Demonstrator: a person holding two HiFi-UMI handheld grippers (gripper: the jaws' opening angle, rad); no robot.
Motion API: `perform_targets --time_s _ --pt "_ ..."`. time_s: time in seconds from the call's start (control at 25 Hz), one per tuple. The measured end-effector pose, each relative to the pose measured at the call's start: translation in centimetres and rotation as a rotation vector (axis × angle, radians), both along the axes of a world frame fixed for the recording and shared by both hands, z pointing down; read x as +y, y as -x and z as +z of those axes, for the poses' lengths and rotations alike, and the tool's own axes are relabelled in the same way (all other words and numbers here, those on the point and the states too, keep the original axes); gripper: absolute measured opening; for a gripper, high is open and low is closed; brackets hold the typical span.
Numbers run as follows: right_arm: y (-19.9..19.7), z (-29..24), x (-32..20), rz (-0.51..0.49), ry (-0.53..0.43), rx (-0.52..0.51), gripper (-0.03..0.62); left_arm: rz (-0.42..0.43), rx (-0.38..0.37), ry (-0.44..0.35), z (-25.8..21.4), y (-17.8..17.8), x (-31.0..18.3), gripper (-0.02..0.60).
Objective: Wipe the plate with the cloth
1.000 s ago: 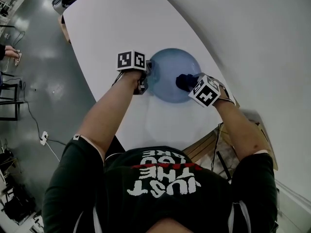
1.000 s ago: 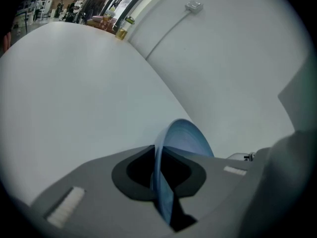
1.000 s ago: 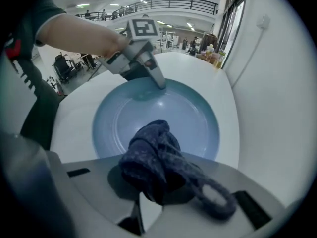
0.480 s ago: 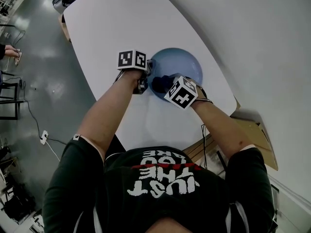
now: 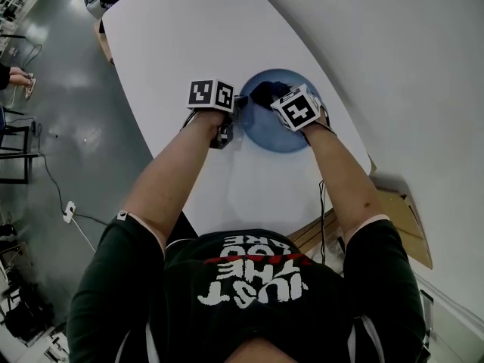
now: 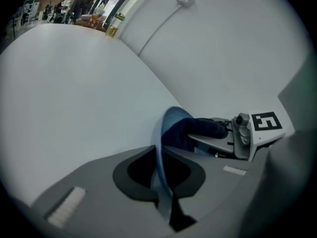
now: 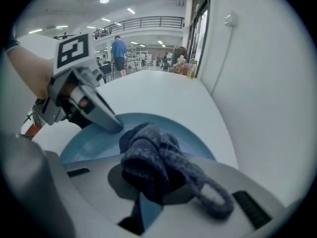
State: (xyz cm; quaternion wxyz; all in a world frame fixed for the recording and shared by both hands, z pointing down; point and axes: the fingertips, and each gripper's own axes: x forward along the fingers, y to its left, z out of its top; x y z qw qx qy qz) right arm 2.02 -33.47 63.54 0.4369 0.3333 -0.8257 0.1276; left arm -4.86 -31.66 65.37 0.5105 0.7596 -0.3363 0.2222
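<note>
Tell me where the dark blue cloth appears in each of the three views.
Head view: cloth upper centre, on the blue plate's upper left part.
Left gripper view: cloth right of centre, beyond the blue plate's edge-on rim.
Right gripper view: cloth centre, clamped between the jaws.
Shared landmark: the blue plate.

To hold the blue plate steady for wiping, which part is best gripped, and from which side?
Grip the thin rim of the plate at its left edge, coming low from the left, as the left gripper does. The plate seems to lie flat, so only the rim fits between jaws; the cloth works inside.
</note>
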Motion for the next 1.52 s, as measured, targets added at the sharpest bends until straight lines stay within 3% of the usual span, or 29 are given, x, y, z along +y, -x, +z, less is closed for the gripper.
perform_targets --time_s 0.24,0.36,0.48,0.68,0.8,0.92,1.04,1.2,1.36,1.52 --pt "-7.1 0.2 -1.3 0.102 -0.025 0.127 0.046 -0.016 -0.006 -0.006 0.2 -0.2 0.3 0.018" --pt "-8.1 -0.1 1.5 0.100 0.012 0.084 0.046 -0.024 -0.003 -0.004 0.1 -0.1 0.1 0.018" --pt "-7.6 -2.6 5.7 0.085 0.029 -0.092 0.048 -0.014 -0.009 -0.011 0.1 -0.1 0.1 0.020" --pt "-11.1 -8.9 11.3 0.290 0.007 -0.501 0.048 0.052 -0.037 -0.049 -0.2 -0.5 0.6 0.020" --pt "-14.2 -10.1 15.2 0.337 0.002 -0.556 0.048 0.123 -0.049 -0.068 -0.4 -1.7 1.4 0.020" --pt "-15.7 -10.3 16.9 0.358 0.006 -0.575 0.048 0.162 -0.016 -0.110 -0.9 -2.1 1.0 0.018" --pt "-17.4 -12.4 17.8 0.377 -0.025 -0.648 0.048 0.239 -0.004 -0.276 -4.1 -3.2 1.5 0.018" --pt "-20.6 -19.0 18.2 0.368 -0.128 -0.738 0.048 0.382 -0.095 -0.576 -11.5 -4.5 4.2 0.018" --pt "-19.8 -26.2 15.8 0.224 -0.205 -0.700 0.048 0.555 -0.241 -0.907 -19.2 -4.9 6.9 0.018" --pt "-14.3 -30.7 13.3 0.000 -0.169 -0.614 0.048 0.741 -0.435 -1.168 -23.8 -5.7 10.0 0.018"
